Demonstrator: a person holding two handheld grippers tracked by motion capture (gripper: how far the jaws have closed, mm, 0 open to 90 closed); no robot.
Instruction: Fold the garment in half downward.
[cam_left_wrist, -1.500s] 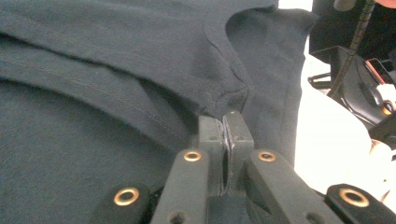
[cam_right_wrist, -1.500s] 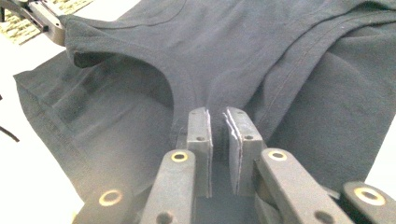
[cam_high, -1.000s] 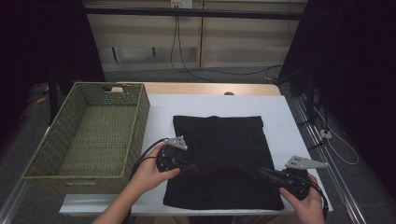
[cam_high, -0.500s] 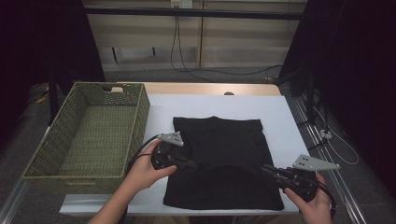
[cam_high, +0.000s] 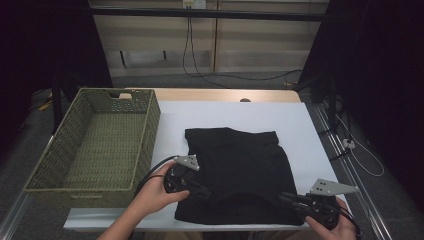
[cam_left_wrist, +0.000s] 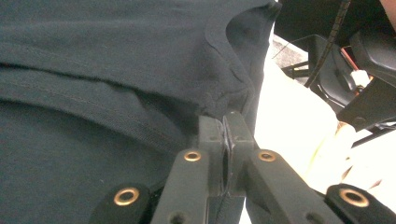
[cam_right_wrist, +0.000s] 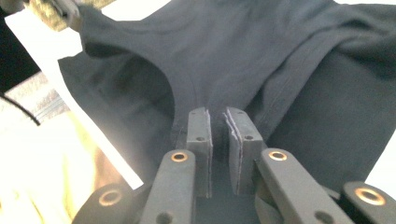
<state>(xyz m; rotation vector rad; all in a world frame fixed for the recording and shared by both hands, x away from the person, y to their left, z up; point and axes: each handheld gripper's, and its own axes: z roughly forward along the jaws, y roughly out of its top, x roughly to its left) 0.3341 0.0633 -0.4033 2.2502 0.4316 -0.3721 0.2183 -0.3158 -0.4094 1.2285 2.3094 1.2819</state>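
Note:
A black T-shirt lies folded on the white table, its neckline toward the near edge. My left gripper comes in over the shirt's near left side. In the left gripper view its jaws are pressed together on a pinched fold of the cloth. My right gripper reaches in from the near right corner. In the right gripper view its pads stand almost together on the shirt beside the curved collar, with dark cloth in the narrow gap.
A woven green basket stands on the left, its wall close to my left hand. The table's near edge runs just under both hands. Bare white tabletop lies beyond and to the right of the shirt. Cables trail on the floor behind.
Both hands have drifted slightly toward the near edge of the table. The grips look the same, and the shirt has barely shifted.

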